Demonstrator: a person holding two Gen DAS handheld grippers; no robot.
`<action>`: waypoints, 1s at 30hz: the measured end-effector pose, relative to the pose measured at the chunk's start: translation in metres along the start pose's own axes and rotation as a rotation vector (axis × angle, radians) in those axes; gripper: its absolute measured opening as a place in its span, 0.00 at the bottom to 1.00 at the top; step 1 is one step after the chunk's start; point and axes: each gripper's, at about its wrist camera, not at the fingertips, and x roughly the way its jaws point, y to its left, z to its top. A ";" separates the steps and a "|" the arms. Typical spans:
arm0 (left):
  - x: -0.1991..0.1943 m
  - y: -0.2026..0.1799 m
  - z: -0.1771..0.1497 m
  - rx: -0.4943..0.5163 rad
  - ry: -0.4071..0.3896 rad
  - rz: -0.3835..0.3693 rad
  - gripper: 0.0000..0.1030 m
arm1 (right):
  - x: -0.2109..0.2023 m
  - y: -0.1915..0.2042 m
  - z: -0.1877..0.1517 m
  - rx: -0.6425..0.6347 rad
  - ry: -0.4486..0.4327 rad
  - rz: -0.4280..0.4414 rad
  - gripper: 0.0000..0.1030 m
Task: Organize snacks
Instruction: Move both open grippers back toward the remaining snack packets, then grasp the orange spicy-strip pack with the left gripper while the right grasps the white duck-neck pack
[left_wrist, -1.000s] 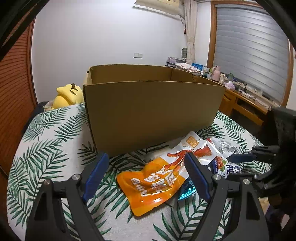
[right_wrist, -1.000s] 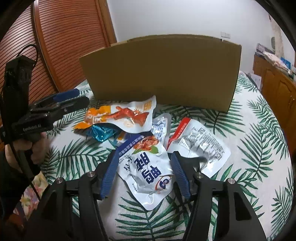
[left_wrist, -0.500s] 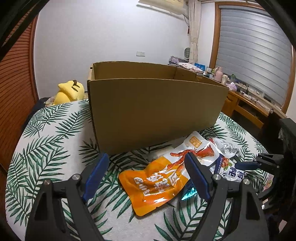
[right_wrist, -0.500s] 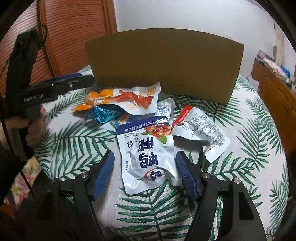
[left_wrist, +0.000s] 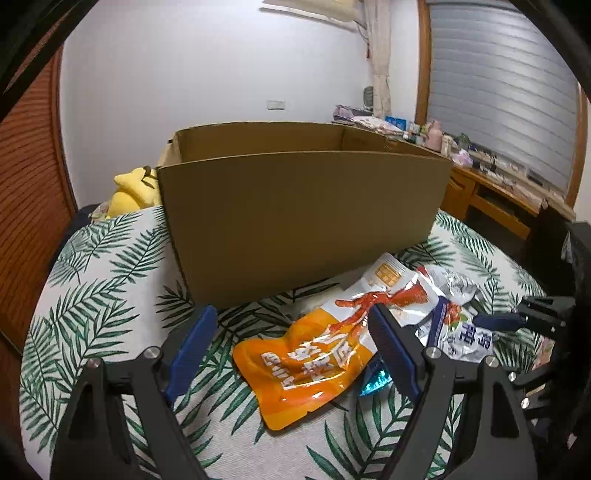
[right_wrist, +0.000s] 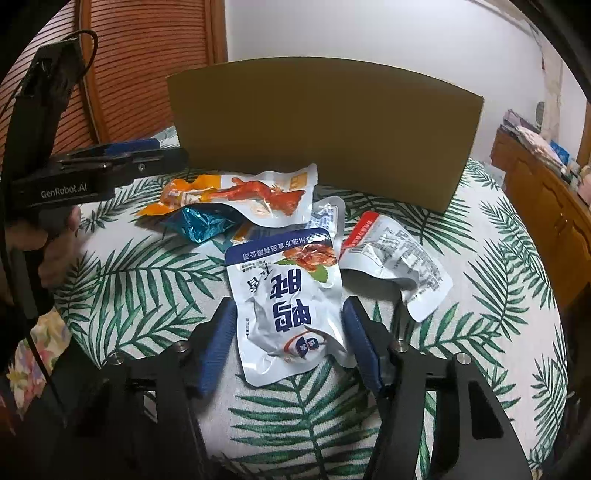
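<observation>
1. Snack packets lie in a loose heap on the palm-leaf-print cloth (right_wrist: 140, 280), just in front of the tall open brown cardboard box (left_wrist: 295, 218); no packet can be seen inside the box from either wrist view.
2. Nearest the right gripper (right_wrist: 290, 339) is the white foil pouch with a dark blue top band and large blue characters (right_wrist: 288, 299). It lies flat between the blue pads, overlapping its neighbours at its far end.
3. The right jaws have just been closing and now stand at a middling width, the pouch between them. Its edges sit close to both pads, but whether the pads press on it I cannot tell.
4. The left gripper (left_wrist: 291, 347) hovers wide apart and empty over the orange-and-white pouch printed with a red chicken claw (left_wrist: 325, 347), which rests partly on a crinkled teal foil wrapper (right_wrist: 201, 223).
5. A white pouch with a red corner and fine black print (right_wrist: 395, 258) lies curled to the right of the blue-banded one.
6. Judged from this, the step in hand is the first pick: the right gripper taking the blue-banded pouch.
7. The next move likely calls for closing firmly on the thin, slippery foil, lifting it clear of the heap, then carrying it over the box's high front wall before release.
</observation>
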 end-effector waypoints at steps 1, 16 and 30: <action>0.000 -0.004 0.000 0.017 0.006 -0.003 0.82 | -0.001 -0.001 -0.001 0.012 -0.004 -0.001 0.57; 0.033 -0.054 0.008 0.233 0.208 -0.105 0.82 | -0.004 0.001 -0.010 0.012 -0.032 -0.014 0.58; 0.059 -0.049 0.019 0.210 0.321 -0.095 0.79 | -0.005 0.001 -0.012 0.013 -0.049 -0.012 0.58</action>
